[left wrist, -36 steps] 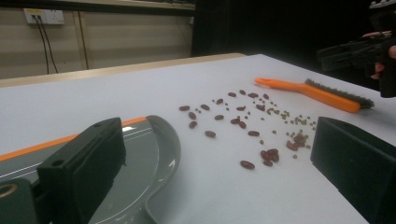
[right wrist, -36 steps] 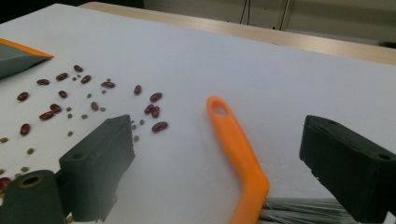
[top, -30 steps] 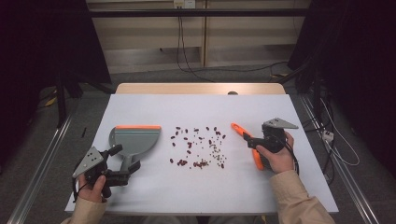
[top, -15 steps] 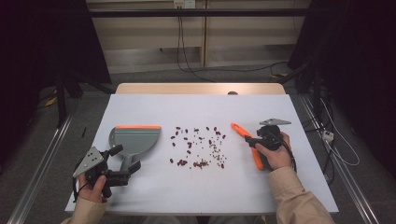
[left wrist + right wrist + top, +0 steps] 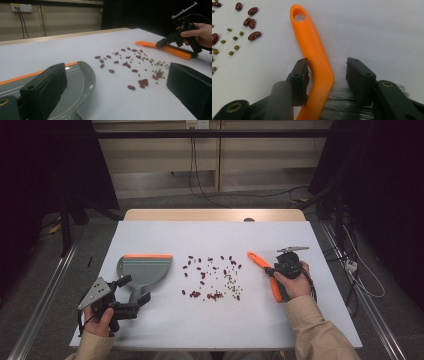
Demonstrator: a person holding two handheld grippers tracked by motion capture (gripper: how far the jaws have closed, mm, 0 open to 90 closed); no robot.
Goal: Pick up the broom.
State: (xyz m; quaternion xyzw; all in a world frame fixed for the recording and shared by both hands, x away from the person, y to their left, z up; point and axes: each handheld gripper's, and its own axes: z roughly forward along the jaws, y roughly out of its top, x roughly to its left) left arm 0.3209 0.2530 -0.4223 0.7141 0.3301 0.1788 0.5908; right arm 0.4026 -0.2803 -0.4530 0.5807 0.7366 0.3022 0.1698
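Orange plastic hand brush [image 5: 263, 272] lies near white table [image 5: 210, 237] right edge, long axis running diagonally toward far-left. Right gripper [image 5: 327, 75] straddles handle, jaws just closing, one pad touching, other apart. Left gripper [image 5: 131, 295] wide, beside grey dustpan [image 5: 145, 270]. Scattered beans [image 5: 212, 277] between.

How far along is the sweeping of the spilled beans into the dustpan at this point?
Nothing is swept yet: the beans lie scattered on the table, and the dustpan holds none. In hand: the right gripper has just been closing around the orange brush, one side touching, the other apart. The left gripper sits open at the dustpan's handle. Left: gripping both, then sweeping.
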